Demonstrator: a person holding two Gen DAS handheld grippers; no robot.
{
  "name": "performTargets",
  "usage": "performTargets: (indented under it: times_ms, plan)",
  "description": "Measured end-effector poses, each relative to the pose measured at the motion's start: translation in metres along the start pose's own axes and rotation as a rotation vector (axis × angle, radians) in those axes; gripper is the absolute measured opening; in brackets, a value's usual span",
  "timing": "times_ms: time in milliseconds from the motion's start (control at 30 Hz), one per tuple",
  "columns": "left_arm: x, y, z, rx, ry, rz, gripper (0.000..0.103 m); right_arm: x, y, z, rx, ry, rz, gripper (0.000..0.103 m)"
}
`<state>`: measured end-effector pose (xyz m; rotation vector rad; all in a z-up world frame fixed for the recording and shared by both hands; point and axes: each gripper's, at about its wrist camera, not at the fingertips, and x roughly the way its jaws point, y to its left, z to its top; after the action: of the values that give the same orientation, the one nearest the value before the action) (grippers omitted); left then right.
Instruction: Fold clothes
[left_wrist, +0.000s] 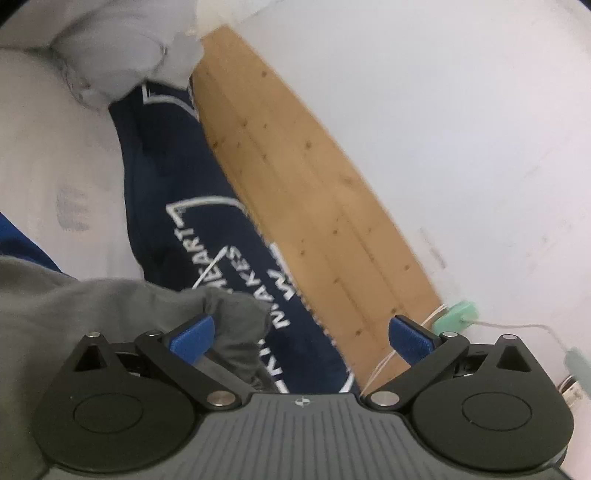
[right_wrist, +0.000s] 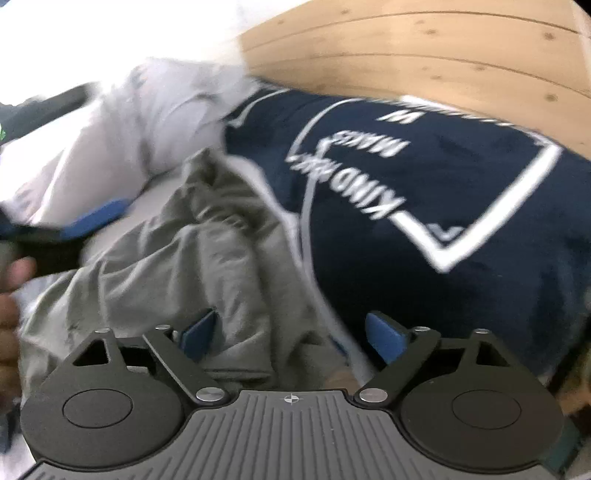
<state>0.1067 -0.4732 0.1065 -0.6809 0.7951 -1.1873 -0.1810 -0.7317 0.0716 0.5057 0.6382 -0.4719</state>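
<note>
Left gripper (left_wrist: 301, 334): fingers spread wide, grey garment (left_wrist: 236, 325) bunched against its left pad, nothing pinched.
Right gripper (right_wrist: 291, 338): also spread, over grey folds (right_wrist: 207, 258).
Navy shirt (right_wrist: 424, 206): white lettering (blurred), beside the grey garment on the bed.
Pale cloth (left_wrist: 122, 55): heaped beyond.
Wooden board (left_wrist: 306, 206): along the navy shirt's edge.

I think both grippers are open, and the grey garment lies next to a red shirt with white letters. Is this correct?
Not quite: the shirt with white letters is navy blue, not red, as the right wrist view shows. The rest holds: the left gripper and the right gripper are both open, and the grey garment lies next to that shirt.
</note>
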Motion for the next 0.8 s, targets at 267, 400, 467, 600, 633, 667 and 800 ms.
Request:
performTargets:
  times_ms: [267, 400, 467, 600, 633, 667, 800]
  plan:
    - [-0.118, -0.023, -0.004, 0.008, -0.167, 0.025, 0.103, -0.075, -0.001, -0.004, 0.075, -0.132, -0.111, 0.100]
    - [-0.185, -0.038, -0.014, 0.030, -0.229, 0.010, 0.103, -0.130, 0.017, -0.012, 0.082, -0.193, -0.048, 0.103]
    - [-0.222, -0.044, -0.023, 0.031, -0.266, 0.014, 0.103, -0.157, 0.033, -0.019, 0.060, -0.216, -0.005, 0.103]
    - [-0.295, -0.049, -0.049, 0.047, -0.342, 0.058, 0.103, -0.196, 0.076, -0.039, -0.016, -0.236, 0.088, 0.103]
    - [-0.314, -0.051, -0.055, 0.051, -0.361, 0.069, 0.103, -0.202, 0.088, -0.045, -0.035, -0.234, 0.110, 0.103]
    - [-0.332, -0.052, -0.062, 0.054, -0.380, 0.080, 0.103, -0.207, 0.101, -0.052, -0.055, -0.226, 0.135, 0.103]
    - [-0.406, -0.057, -0.088, 0.070, -0.455, 0.124, 0.103, -0.216, 0.154, -0.083, -0.144, -0.181, 0.238, 0.103]
